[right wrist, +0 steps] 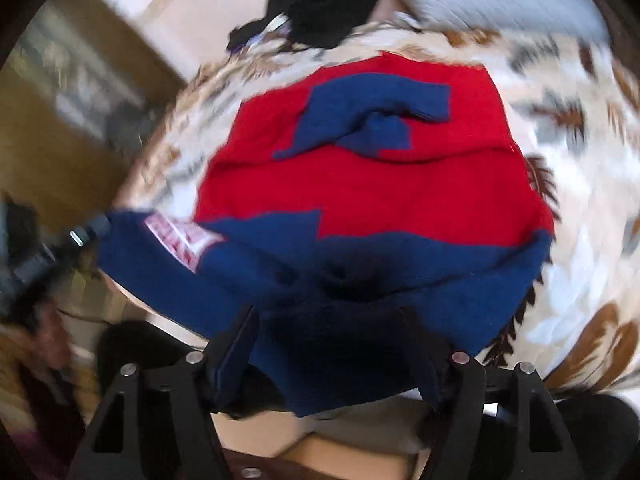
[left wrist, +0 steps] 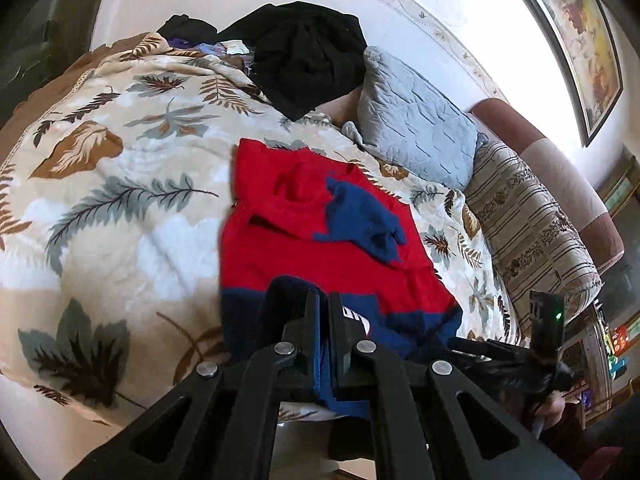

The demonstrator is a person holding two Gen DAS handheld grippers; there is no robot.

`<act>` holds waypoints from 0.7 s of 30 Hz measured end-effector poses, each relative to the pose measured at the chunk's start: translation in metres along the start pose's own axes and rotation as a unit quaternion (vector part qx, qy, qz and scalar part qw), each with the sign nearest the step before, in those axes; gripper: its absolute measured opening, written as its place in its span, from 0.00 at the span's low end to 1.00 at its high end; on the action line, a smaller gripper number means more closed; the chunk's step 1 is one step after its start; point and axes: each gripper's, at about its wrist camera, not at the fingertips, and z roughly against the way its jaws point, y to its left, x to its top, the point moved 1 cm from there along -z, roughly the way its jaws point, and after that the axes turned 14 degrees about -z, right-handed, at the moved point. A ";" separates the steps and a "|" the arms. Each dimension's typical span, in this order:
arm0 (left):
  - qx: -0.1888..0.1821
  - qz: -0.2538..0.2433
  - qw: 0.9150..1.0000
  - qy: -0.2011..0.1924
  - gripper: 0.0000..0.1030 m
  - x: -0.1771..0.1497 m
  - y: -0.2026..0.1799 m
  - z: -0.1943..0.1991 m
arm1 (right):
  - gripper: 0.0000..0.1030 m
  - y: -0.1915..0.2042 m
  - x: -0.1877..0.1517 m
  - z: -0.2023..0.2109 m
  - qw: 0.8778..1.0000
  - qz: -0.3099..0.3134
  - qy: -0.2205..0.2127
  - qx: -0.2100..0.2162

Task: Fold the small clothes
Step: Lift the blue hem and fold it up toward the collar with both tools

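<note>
A small red and navy sweater (left wrist: 320,240) lies on a leaf-print bedspread (left wrist: 120,200), sleeves folded onto its red body. My left gripper (left wrist: 325,320) is shut on the sweater's navy hem at the near edge. In the right wrist view the sweater (right wrist: 360,184) fills the middle, with a white label (right wrist: 184,240) on the lifted hem corner. My right gripper (right wrist: 336,344) has its jaws wide apart with the navy hem lying between them. The left gripper (right wrist: 86,236) shows at the left there, holding that corner.
A grey quilted pillow (left wrist: 416,132) and a striped cushion (left wrist: 532,232) lie to the right of the sweater. A heap of black clothes (left wrist: 308,52) sits at the far side of the bed. The right gripper (left wrist: 544,320) shows at the right edge.
</note>
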 end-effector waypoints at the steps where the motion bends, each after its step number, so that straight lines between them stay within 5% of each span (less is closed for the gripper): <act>1: 0.001 0.000 1.000 -0.001 0.03 -0.001 0.000 0.001 | 0.72 0.005 -0.003 -0.004 1.000 0.006 -0.003 -0.011; 10: 0.047 -0.008 0.999 0.024 0.08 -0.022 0.004 -0.009 | 0.72 0.024 -0.040 -0.052 0.986 0.061 -0.036 -0.151; 12: 0.052 -0.005 0.998 0.036 0.19 -0.029 0.007 -0.016 | 0.68 0.013 -0.042 -0.047 0.987 0.048 -0.055 -0.143; 13: 0.050 -0.002 0.998 0.040 0.30 -0.031 0.008 -0.019 | 0.53 0.009 -0.041 -0.044 0.987 0.041 -0.059 -0.145; 15: 0.044 -0.003 0.998 0.044 0.34 -0.035 0.008 -0.024 | 0.39 -0.007 -0.038 -0.034 0.988 0.024 -0.057 -0.140; 21: 0.045 -0.015 0.998 0.043 0.34 -0.039 0.008 -0.032 | 0.37 -0.040 -0.040 -0.014 0.993 -0.031 -0.046 -0.107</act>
